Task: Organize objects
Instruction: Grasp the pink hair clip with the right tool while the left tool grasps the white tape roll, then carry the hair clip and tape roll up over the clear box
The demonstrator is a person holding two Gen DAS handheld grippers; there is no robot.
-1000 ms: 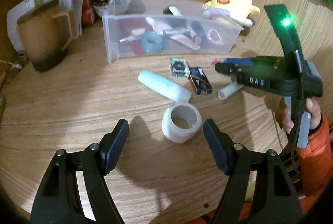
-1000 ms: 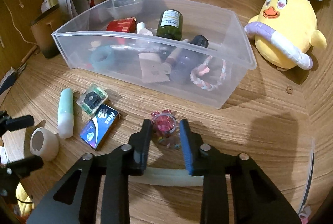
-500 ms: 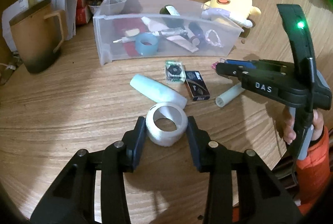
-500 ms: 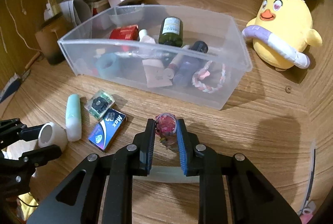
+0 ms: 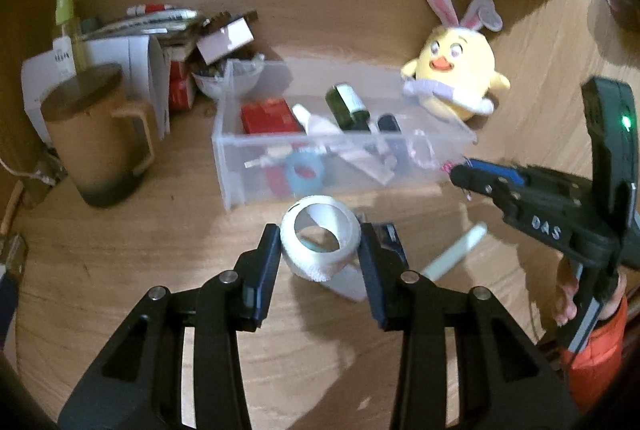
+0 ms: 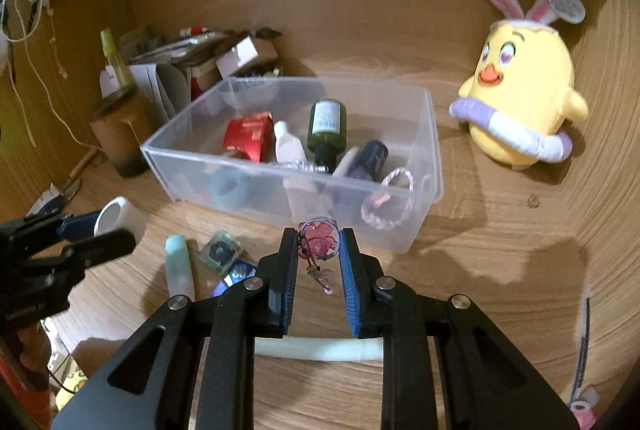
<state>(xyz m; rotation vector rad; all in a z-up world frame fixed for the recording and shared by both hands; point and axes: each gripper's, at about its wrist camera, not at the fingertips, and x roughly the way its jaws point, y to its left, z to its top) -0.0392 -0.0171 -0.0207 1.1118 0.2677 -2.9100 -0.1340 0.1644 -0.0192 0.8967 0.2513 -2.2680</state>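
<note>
My left gripper [image 5: 319, 248] is shut on a white roll of tape [image 5: 320, 250] and holds it above the wooden desk, short of the clear plastic bin [image 5: 236, 174]. The same roll [image 6: 114, 216] shows in the right wrist view between the left gripper's fingers. My right gripper [image 6: 319, 243] is shut on a small pink charm [image 6: 318, 240] with a dangling trinket, lifted just before the bin's near wall [image 6: 404, 234]. The bin holds a green bottle [image 6: 327, 124], a red box [image 6: 248, 136], a blue tape ring [image 5: 305, 174] and a braided bracelet [image 6: 386, 206].
On the desk lie a mint tube [image 6: 179, 270], a small green gadget [image 6: 220, 250], a blue box [image 6: 236, 272] and a white stick [image 6: 316, 348]. A yellow plush chick [image 6: 520, 98] sits at the right. A brown mug [image 5: 96, 146] and stacked boxes [image 5: 144, 70] stand at the left.
The left gripper closed on the white tape roll and lifted it. The right gripper tightened on the pink charm and raised it off the desk toward the bin.
</note>
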